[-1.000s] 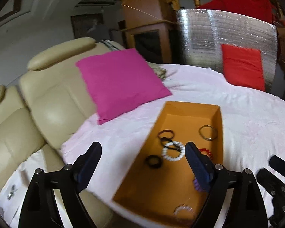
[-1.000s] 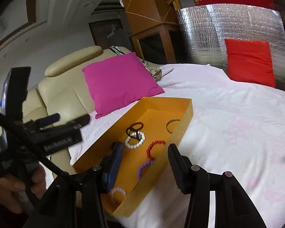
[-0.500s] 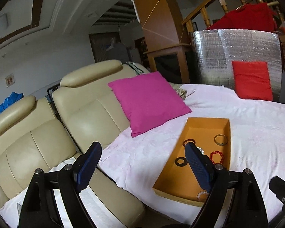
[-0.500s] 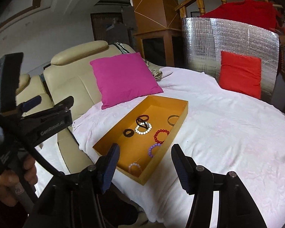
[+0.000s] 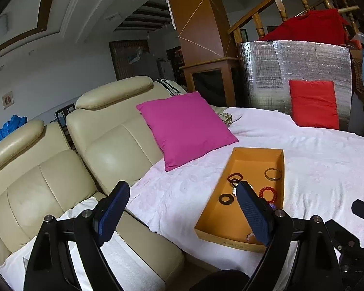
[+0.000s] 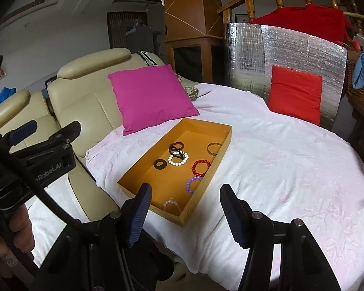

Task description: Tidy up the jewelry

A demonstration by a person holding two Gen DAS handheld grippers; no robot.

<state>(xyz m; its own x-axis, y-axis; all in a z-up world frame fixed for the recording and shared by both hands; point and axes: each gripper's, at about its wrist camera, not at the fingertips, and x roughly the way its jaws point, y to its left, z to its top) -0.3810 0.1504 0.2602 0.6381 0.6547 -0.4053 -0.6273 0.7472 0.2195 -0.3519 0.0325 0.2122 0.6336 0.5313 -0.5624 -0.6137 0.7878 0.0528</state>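
An orange tray [image 6: 143,167] [image 5: 213,215] lies on the white-covered round table [image 6: 291,169]. Inside lie several bracelets: a white bead one [image 6: 178,158], a red bead one [image 6: 201,166] [image 5: 268,192], a purple one [image 6: 193,183], a pale pink one [image 6: 172,205], a metal bangle [image 6: 213,148] [image 5: 273,174] and black rings [image 6: 160,164] [image 5: 225,198]. My left gripper [image 5: 183,195] is open and empty, back from the tray's near left. My right gripper [image 6: 184,194] is open and empty, above the tray's near end.
A magenta cushion [image 6: 150,94] leans on the cream sofa [image 5: 36,169] beside the table. A red cushion [image 6: 296,94] rests against a silver foil panel [image 6: 284,55] at the back. A wicker basket [image 6: 361,84] stands far right.
Both grippers have pulled back and up from the tray, which now looks smaller and farther away. Both stay open and empty.
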